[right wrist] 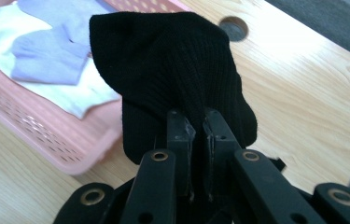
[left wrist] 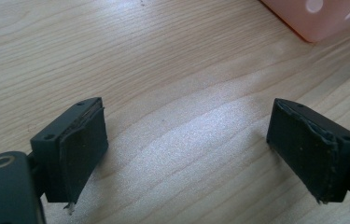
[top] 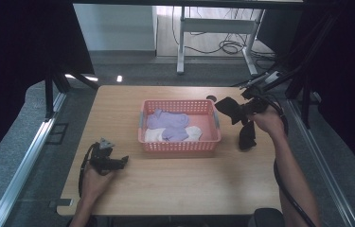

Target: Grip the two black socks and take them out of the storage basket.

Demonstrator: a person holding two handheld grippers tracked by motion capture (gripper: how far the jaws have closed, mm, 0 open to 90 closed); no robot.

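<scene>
Right gripper (right wrist: 195,122) had its jaws pinched tight on a black knit garment (right wrist: 172,60), held in the air just beside the pink basket's (top: 180,146) right edge. Left gripper (left wrist: 186,144) rested wide apart over bare table (top: 175,184), holding nothing. Purple and white pieces (top: 168,124) lay in the basket. Judged best: carry the cloth fully over the rim before letting go, so its hanging end clears the wall.
</scene>
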